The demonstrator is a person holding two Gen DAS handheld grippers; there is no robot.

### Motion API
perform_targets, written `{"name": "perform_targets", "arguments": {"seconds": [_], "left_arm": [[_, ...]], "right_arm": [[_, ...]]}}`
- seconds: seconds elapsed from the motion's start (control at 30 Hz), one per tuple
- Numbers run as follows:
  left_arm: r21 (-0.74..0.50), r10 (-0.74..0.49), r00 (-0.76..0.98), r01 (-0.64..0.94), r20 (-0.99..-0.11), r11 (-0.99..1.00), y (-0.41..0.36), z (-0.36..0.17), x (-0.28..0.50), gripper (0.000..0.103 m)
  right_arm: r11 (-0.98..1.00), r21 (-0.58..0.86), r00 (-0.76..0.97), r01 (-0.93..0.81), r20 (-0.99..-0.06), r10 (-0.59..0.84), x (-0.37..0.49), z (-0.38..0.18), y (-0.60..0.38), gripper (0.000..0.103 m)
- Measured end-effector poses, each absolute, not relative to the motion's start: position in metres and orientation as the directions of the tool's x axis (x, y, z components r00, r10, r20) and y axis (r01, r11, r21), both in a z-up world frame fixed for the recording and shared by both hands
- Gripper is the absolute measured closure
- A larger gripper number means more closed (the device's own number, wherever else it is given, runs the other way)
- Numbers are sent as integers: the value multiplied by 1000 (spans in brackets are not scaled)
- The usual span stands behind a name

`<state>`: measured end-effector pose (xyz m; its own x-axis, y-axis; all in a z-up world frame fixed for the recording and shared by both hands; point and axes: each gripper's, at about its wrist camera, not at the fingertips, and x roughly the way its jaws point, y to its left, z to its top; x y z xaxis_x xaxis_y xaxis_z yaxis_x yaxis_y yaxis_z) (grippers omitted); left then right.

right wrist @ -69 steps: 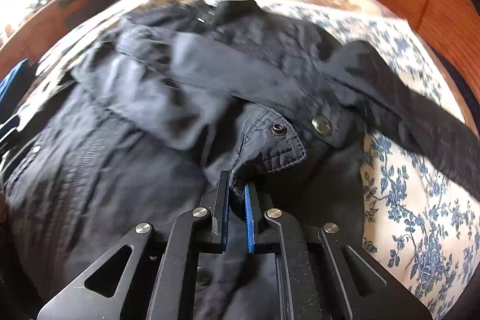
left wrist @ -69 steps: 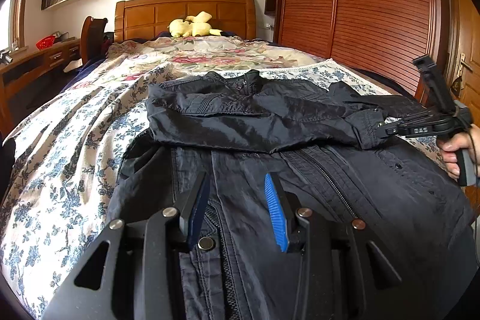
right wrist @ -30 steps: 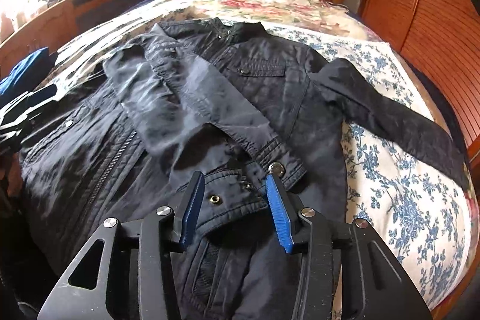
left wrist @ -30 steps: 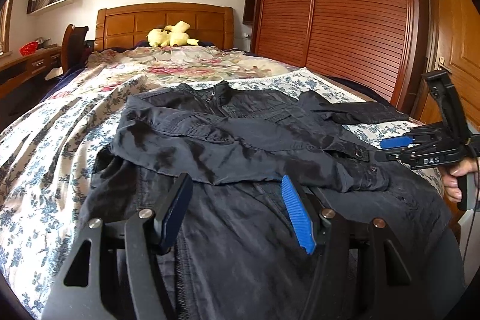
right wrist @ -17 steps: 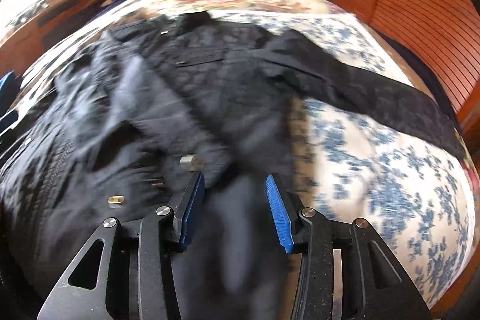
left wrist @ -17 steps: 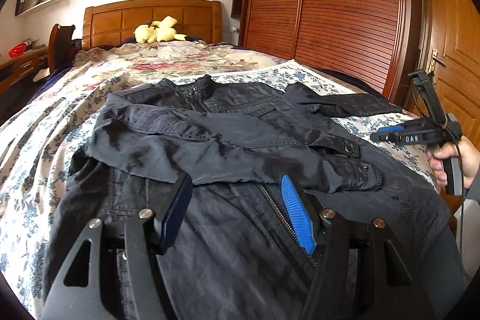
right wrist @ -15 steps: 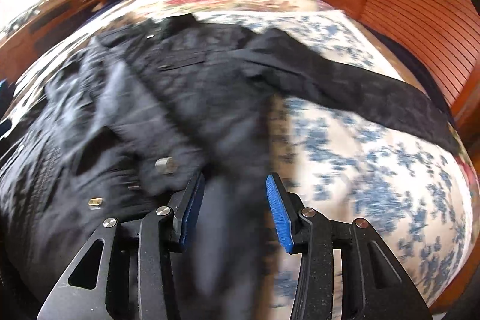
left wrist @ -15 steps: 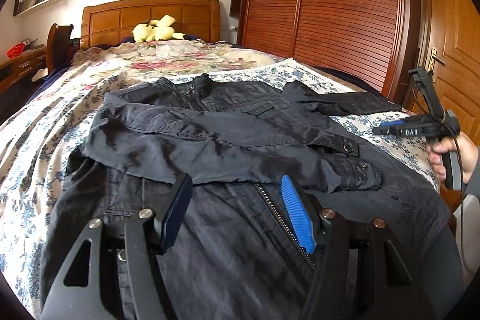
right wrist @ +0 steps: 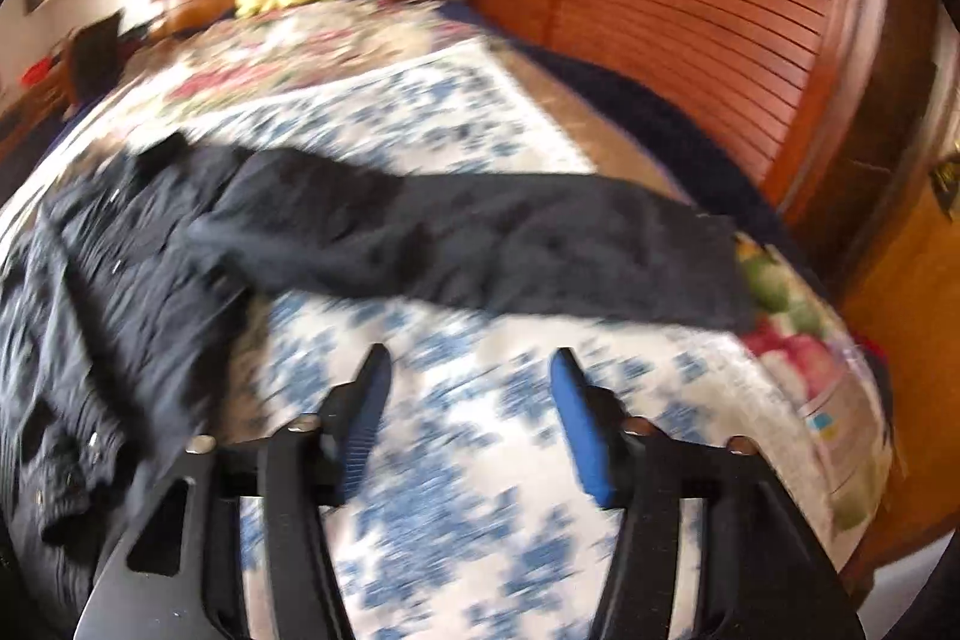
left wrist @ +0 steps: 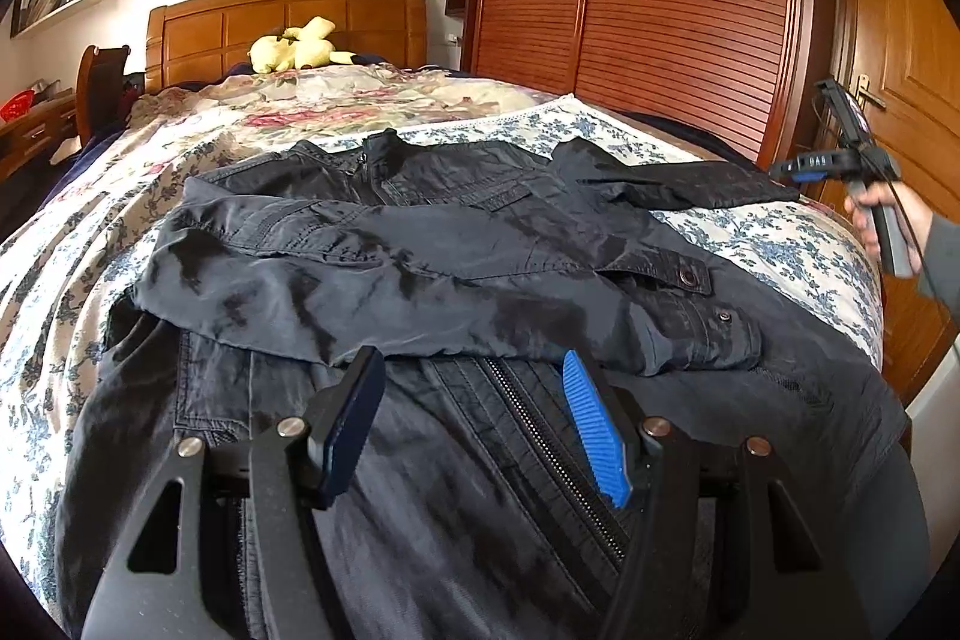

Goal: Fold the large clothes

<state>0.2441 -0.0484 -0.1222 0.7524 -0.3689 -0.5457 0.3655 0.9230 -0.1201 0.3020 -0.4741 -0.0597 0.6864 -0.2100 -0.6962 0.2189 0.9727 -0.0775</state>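
So there's a big bed [left wrist: 780,244] with a blue-flowered cover, and a dark jacket [left wrist: 420,280] spread face up across the near end of it, collar pointing at the headboard. One sleeve [left wrist: 372,292] is already folded across the chest, cuff with its snaps lying near the zip. The other sleeve [right wrist: 510,244] is sticking straight out over the cover toward the wardrobe side, so I'd say we're mid sleeve-folding: one in, one to go.

The right gripper [right wrist: 468,400] is over bare bedcover just short of that loose sleeve, jaws apart with nothing in them, and they've just been opening wider. The view from it is smeared, so details of the cuff are hard to read. The next move probably means pinching the sleeve near its end and carrying it over the chest.

The left gripper [left wrist: 474,418] hangs over the lower front by the zip, jaws apart too, nothing pinched. The fabric looks thin, a bit shiny and crinkly.
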Motion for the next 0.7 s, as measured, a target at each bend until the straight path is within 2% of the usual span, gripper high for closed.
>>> {"name": "perform_targets", "arguments": {"seconds": [0.17,0.43,0.7], "left_arm": [[-106,-357,743,364,-566,925,-53,-126,247,42],[-100,-348,725,362,-595,927,-57,-132,252,42],[-88,-345,706,374,-618,923,-63,-138,256,42]], "right_arm": [[950,-61,681,306,-683,-264,310,-48,-515,36],[904,-67,619,422,-707,-341,326,-58,-573,35],[861,-32,566,508,-741,-361,334,-79,-614,35]]}}
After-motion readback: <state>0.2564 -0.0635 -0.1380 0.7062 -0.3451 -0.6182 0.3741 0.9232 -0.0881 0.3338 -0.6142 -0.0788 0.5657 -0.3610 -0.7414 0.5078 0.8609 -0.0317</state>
